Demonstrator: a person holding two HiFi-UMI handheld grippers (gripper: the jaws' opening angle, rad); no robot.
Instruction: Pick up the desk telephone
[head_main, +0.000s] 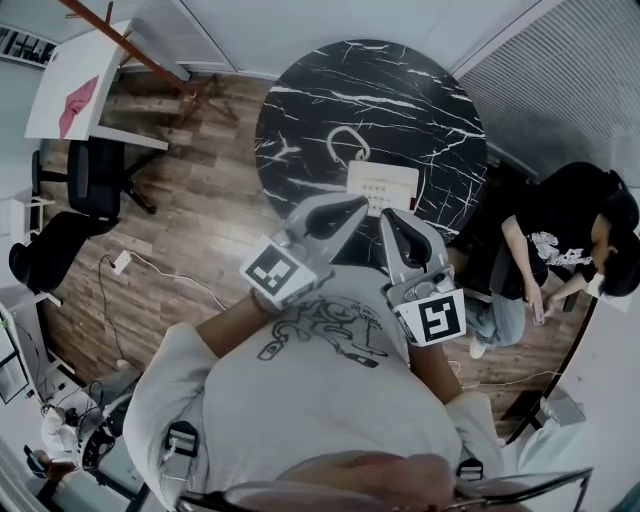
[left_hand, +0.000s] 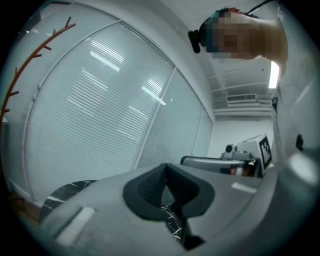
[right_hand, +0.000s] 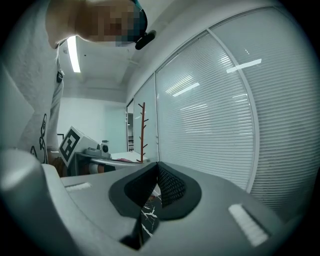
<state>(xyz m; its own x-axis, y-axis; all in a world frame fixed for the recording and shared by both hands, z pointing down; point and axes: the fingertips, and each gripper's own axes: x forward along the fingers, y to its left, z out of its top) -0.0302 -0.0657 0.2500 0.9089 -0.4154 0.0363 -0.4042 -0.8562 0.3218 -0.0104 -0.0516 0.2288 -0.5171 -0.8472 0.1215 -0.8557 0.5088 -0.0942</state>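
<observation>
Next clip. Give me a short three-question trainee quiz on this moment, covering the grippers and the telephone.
1. True or false: the left gripper is shut on the desk telephone.
2. Where does the desk telephone sit? A) on the round black marble table; B) in a cardboard box; C) on a metal shelf.
3. Fill in: the left gripper and the right gripper both have their jaws ____.
Key: 1 false, it is shut with nothing between its jaws; 2 A; 3 shut.
</observation>
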